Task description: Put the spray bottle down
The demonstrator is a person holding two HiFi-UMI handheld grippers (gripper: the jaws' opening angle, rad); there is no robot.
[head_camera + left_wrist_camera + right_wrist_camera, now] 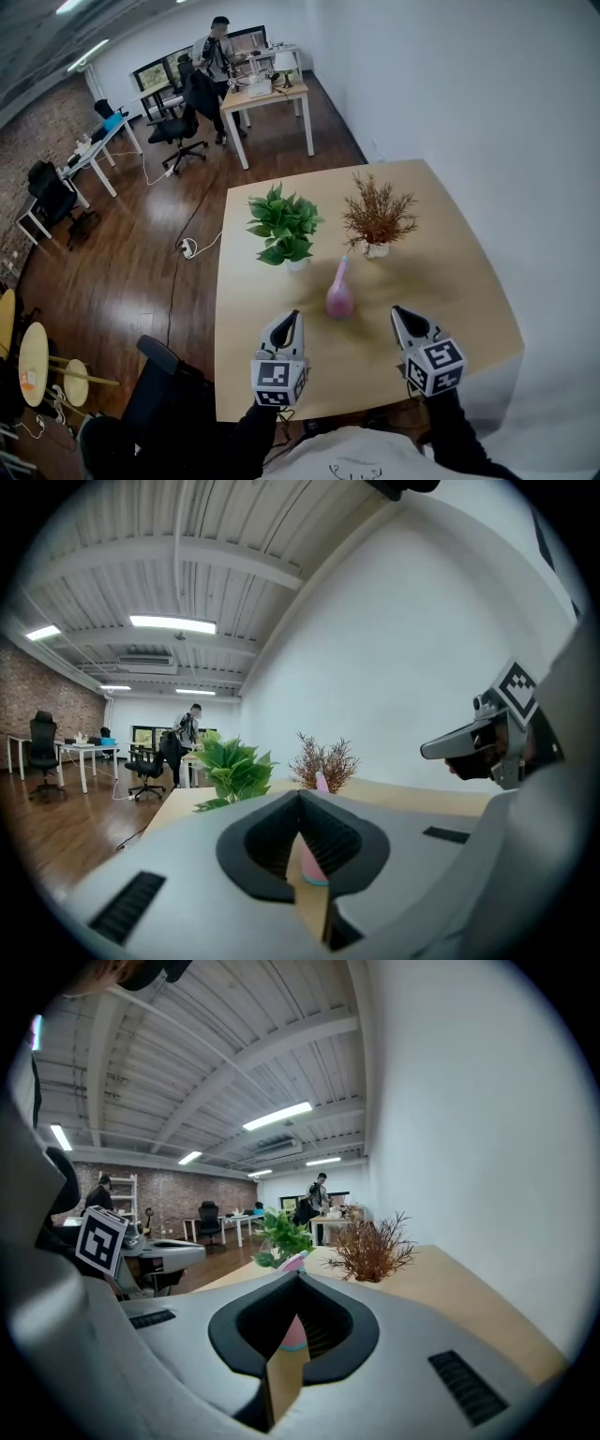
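A pink spray bottle (339, 291) with a long thin neck stands upright on the wooden table (459, 281), in front of two potted plants. My left gripper (294, 316) hovers just left of and nearer than the bottle, apart from it, jaws shut with nothing between them. My right gripper (397, 311) hangs to the bottle's right, also shut and empty. In the left gripper view the bottle (322, 782) peeks over the closed jaws of the left gripper (300, 794). The right gripper view shows the right gripper (298, 1274) the same way, with the bottle (292, 1333) behind its closed jaws.
A green leafy plant (283, 227) and a dried brown plant (377, 217) stand in white pots behind the bottle. A white wall runs along the table's right. A black chair (159, 380) sits at the table's near left corner. Desks, office chairs and a person (217, 47) are far back.
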